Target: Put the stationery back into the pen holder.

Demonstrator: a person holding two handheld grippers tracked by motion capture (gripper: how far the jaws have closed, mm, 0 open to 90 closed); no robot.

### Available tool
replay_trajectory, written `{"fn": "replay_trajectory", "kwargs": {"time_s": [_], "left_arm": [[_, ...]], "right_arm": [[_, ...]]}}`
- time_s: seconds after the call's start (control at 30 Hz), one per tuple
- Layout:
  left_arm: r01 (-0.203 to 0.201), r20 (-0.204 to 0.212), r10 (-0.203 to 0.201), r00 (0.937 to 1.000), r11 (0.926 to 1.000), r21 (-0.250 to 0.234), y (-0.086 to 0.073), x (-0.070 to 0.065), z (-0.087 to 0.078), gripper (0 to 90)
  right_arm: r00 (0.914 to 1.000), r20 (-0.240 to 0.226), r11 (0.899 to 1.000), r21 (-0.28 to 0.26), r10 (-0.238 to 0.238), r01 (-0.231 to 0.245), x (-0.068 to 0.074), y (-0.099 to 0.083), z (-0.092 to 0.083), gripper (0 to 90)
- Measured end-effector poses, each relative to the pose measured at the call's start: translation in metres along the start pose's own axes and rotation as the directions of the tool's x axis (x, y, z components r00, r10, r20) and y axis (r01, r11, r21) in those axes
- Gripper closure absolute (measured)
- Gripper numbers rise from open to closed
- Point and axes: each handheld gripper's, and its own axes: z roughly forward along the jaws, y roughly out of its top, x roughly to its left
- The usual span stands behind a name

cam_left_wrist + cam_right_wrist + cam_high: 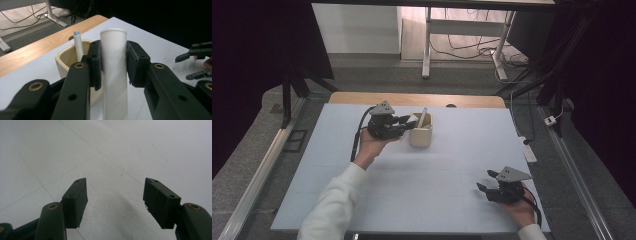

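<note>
In the left gripper view, one white tube [113,72] is clamped upright between the pads of the left gripper [113,65], just beside one cream cup [65,58] in which a second, thinner white tube [79,46] with a blue tip is standing. In the high view the held tube is mostly hidden by the gripper, but the cup [420,136] is seen on the pale mat [422,185]. The right gripper [115,195] is held with its jaws apart, nothing between them, near the mat's right corner [488,181].

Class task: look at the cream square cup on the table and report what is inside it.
Inside the cream square cup a thin white stick with a pale blue tip stands leaning. The cup's bottom is hidden behind its wall and the left tool.
</note>
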Motion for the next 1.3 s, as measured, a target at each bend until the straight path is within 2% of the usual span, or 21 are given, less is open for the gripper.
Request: {"fn": "replay_trajectory", "kwargs": {"time_s": [0.17,0.4,0.57,0.73,1.0,1.2,1.3], "left_arm": [[-0.002,0.0,0.002,1.0,1.0,-0.009,0.007,0.002,0.002,66.5],[-0.021,-0.021,0.021,0.9996,0.9997,-0.011,0.017,0.004,0.007,66.4],[-0.018,-0.022,0.018,0.9996,0.9997,-0.019,0.023,0.006,0.011,66.4],[0.003,-0.015,-0.004,0.9999,0.9994,-0.036,0.029,0.01,0.017,66.4],[-0.03,-0.044,0.029,0.9986,0.9993,-0.023,0.041,0.012,0.028,66.3],[-0.043,-0.047,0.042,0.998,0.9985,-0.032,0.043,0.013,0.036,66.3],[-0.027,-0.035,0.026,0.9991,0.9988,-0.039,0.042,0.013,0.042,66.3]], "right_arm": [[1.0,-0.001,1.0,0.001,-0.001,0.001,0.0,0.0,0.0,35.4],[1.0,-0.001,1.0,0.0,0.001,-0.001,0.0,0.0,0.0,35.4],[1.0,0.0,1.0,-0.002,0.003,-0.003,0.0,0.0,0.0,35.4],[1.0,0.002,1.0,-0.001,0.005,-0.005,0.0,0.0,0.0,35.4],[1.0,0.002,1.0,-0.003,0.007,-0.007,-0.001,0.0,0.0,35.4],[1.0,0.005,1.0,-0.002,0.008,-0.008,-0.001,-0.001,0.0,35.4],[1.0,0.0,1.0,-0.001,0.009,-0.009,-0.001,-0.001,0.0,35.4]]}}
